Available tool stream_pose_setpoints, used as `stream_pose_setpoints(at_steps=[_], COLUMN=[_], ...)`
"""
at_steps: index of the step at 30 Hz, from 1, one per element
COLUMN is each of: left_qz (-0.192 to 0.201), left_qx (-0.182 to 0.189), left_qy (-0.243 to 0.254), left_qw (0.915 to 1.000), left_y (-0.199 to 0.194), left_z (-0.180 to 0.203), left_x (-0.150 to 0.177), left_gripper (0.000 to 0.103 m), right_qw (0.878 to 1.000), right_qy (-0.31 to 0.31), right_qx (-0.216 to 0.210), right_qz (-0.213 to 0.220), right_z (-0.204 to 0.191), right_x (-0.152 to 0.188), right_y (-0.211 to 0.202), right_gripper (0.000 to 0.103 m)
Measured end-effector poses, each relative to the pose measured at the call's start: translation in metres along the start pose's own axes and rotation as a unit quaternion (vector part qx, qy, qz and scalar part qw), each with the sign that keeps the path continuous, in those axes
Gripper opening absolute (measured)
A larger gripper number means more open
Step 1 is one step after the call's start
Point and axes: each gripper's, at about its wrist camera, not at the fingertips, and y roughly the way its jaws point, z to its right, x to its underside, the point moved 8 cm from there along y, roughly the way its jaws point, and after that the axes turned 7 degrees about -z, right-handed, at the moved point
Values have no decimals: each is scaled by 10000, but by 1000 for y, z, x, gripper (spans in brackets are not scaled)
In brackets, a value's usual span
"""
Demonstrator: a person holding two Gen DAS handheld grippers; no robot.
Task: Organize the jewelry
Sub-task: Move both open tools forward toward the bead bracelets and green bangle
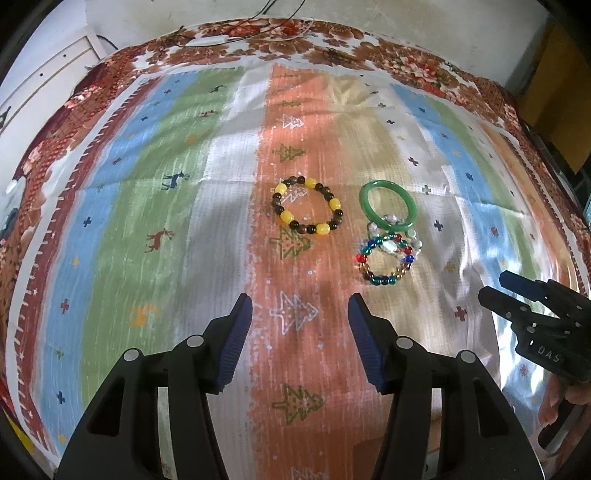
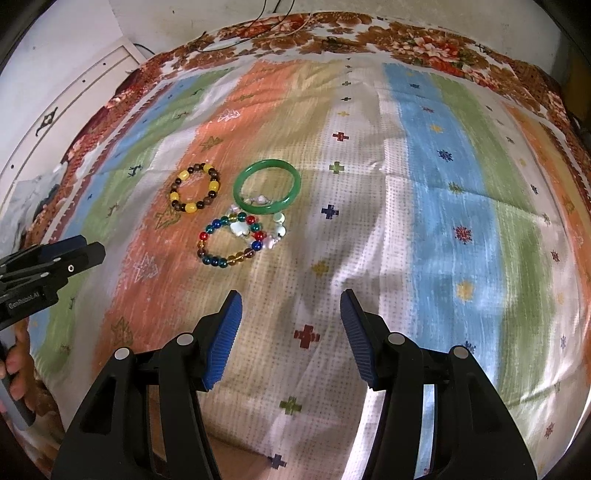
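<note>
Several bracelets lie on a striped cloth. A yellow-and-brown bead bracelet [image 1: 308,206] [image 2: 195,192] lies apart on the orange stripe. A green bangle [image 1: 388,204] [image 2: 266,186] overlaps a pale crystal bracelet [image 1: 413,236] [image 2: 277,229], which a multicolour bead bracelet [image 1: 384,260] [image 2: 231,240] overlaps in turn. My left gripper [image 1: 300,306] is open and empty, short of the bracelets. My right gripper [image 2: 291,301] is open and empty, to their right and nearer. Each gripper shows at the edge of the other's view: the right [image 1: 517,295], the left [image 2: 79,251].
The striped cloth [image 1: 184,221] [image 2: 443,221] covers a table with a floral-patterned border [image 1: 332,40] [image 2: 406,40]. Cables [image 1: 258,26] lie at the far edge. A white cabinet [image 1: 44,81] [image 2: 74,103] stands at the left.
</note>
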Motion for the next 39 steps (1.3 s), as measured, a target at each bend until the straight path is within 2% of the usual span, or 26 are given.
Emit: stream_pose_setpoints(at_steps=[21,39], left_qz=[-35,-142], left_qx=[-15,-110], left_qy=[122,80], left_qw=[9999,9998], left_y=[18,41], left_z=[4,-4], left_x=[-25,-42], left_gripper=[56,56], right_qw=[9999,9999], right_qy=[115,75], right_qx=[14,32], right_qz=[27,-131], right_z=[2,1], right_x=[-27,-41], right_y=[19,44], right_gripper=[55,55])
